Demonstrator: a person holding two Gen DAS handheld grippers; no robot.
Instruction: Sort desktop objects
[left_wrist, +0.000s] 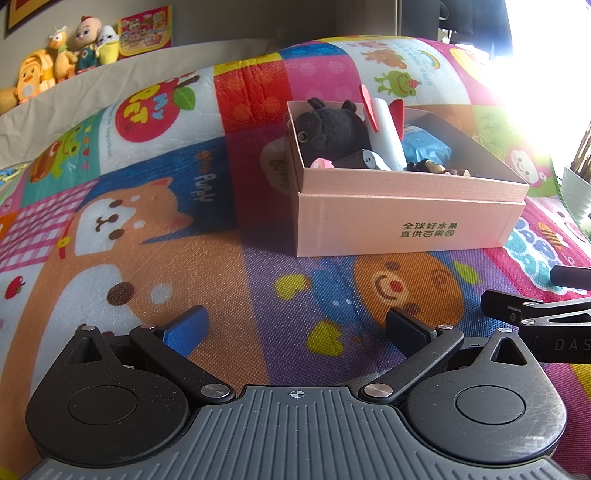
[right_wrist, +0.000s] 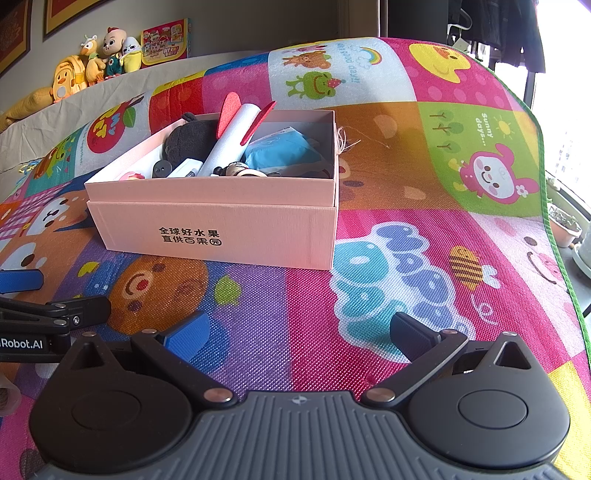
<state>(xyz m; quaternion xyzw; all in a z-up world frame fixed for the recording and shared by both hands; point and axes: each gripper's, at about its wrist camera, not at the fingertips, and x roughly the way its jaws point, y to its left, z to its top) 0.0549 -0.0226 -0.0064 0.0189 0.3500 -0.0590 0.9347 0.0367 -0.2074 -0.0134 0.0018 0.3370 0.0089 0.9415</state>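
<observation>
A pink cardboard box (left_wrist: 406, 225) (right_wrist: 221, 229) stands on the colourful play mat, well beyond both grippers. Inside lie a black plush toy (left_wrist: 332, 129) (right_wrist: 188, 138), a white roll with red felt pieces (left_wrist: 386, 131) (right_wrist: 231, 142), a blue pouch (left_wrist: 424, 147) (right_wrist: 280, 151) and several small items. My left gripper (left_wrist: 297, 330) hovers open over the mat, nothing between its fingers. My right gripper (right_wrist: 299, 332) is open and empty too, to the right of the left one. Each shows at the edge of the other's view.
The play mat (right_wrist: 406, 258) covers the surface; its green-trimmed right edge (right_wrist: 546, 206) drops off toward potted plants. Plush toys (right_wrist: 99, 59) line a ledge at the far left. A pale pot (left_wrist: 578, 195) stands at the right edge in the left wrist view.
</observation>
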